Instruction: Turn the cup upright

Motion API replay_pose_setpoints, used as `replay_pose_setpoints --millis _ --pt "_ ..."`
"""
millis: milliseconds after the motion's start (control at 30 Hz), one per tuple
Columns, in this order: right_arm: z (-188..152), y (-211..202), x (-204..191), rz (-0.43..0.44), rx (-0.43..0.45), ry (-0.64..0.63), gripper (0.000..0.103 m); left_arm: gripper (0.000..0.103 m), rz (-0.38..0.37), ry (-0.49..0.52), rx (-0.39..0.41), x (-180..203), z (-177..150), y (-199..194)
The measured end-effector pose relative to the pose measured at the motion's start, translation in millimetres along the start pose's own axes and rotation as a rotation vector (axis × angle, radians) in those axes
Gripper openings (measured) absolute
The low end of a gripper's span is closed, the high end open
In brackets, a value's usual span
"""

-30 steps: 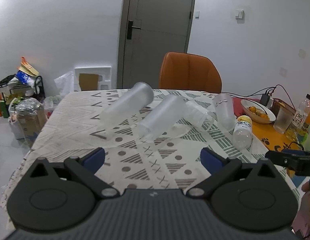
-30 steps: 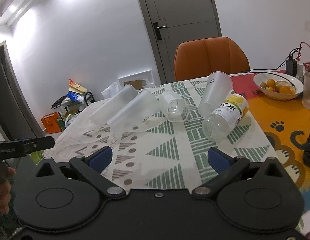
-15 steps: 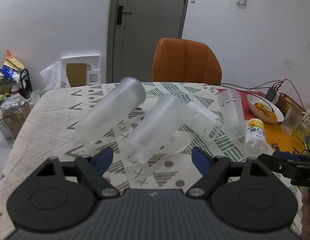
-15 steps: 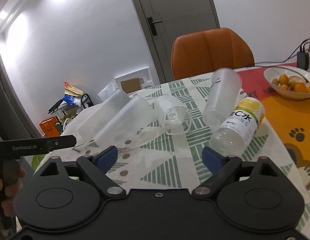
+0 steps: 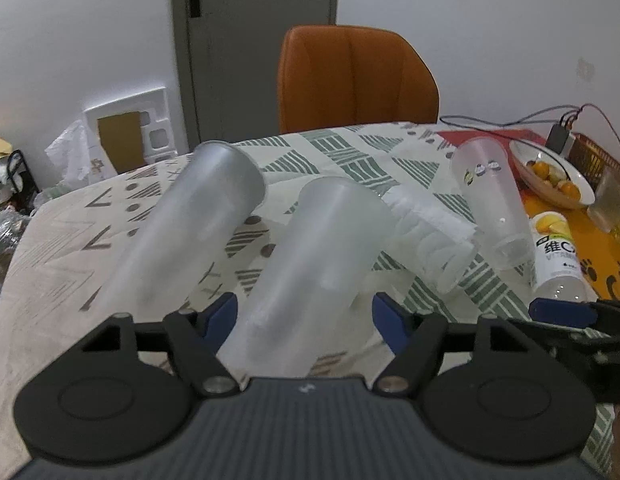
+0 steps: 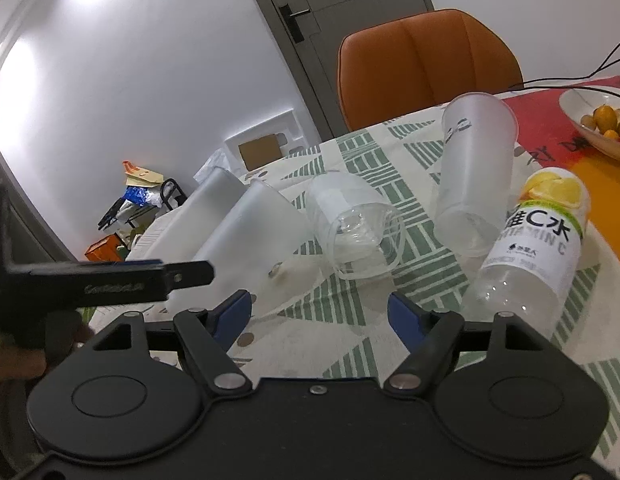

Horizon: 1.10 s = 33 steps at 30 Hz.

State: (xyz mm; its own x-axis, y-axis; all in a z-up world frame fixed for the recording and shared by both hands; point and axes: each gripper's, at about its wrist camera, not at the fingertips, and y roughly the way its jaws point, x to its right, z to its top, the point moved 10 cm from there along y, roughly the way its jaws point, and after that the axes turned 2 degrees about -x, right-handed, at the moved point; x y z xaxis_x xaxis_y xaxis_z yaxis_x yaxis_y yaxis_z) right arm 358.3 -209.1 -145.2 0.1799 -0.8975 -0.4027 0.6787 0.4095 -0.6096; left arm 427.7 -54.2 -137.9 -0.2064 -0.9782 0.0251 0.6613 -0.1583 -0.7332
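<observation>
Left gripper: its blue-tipped fingers are standing wide apart, straddling the near end of the frosted cup at the lower centre of the left wrist view; whether the pads are touching the cup cannot be told, and nothing is clamped.
Frosted cup: it is lying on its side on the patterned tablecloth, rim pointing up and away toward the centre of the frame.
Second frosted cup: it is lying on its side just to the left, roughly parallel.
Ribbed clear cup: it is lying on its side at the centre of the right wrist view, mouth facing the camera.
Printed clear cup: it is lying tipped at the upper right, beside the vitamin C bottle, which is also lying down.
Right gripper: its fingers are spread wide and holding nothing, hovering over the tablecloth at the lower centre.
Background: an orange chair is standing behind the table, and a fruit bowl is sitting at the right edge.
</observation>
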Motion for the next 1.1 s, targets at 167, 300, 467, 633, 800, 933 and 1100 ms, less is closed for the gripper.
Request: replay_pose_setpoints --millis 167,300,467,633,800,933,1100 --pt "5.4 5.6 2.1 0.004 -0.002 0.002 0.072 0.071 -0.022 0.037 -0.046 6.7 8.4 21.6" --pt "7.8 9.7 4.6 0.001 -0.005 0.013 0.072 0.071 0.001 0.050 -0.079 4.4 12.0 39.5" --pt "6.9 8.3 1.5 0.011 -0.004 0.014 0.072 0.072 0.003 0.065 -0.107 3.7 8.2 52.3" --pt "7.7 4.8 1.2 0.011 0.002 0.020 0.073 0.068 -0.022 0.045 -0.171 -0.3 -7.1 65.0" --pt "7.0 -2.2 -1.2 0.008 0.013 0.016 0.073 0.063 -0.056 0.014 -0.141 -1.8 -11.0 49.6" --pt "4.5 -9.1 -2.4 0.007 0.018 0.018 0.073 0.063 -0.067 0.018 -0.101 4.1 -8.1 24.7" --pt "-0.4 -19.8 -5.8 0.015 0.024 0.020 0.073 0.063 -0.083 -0.002 -0.084 12.8 -16.4 -2.1"
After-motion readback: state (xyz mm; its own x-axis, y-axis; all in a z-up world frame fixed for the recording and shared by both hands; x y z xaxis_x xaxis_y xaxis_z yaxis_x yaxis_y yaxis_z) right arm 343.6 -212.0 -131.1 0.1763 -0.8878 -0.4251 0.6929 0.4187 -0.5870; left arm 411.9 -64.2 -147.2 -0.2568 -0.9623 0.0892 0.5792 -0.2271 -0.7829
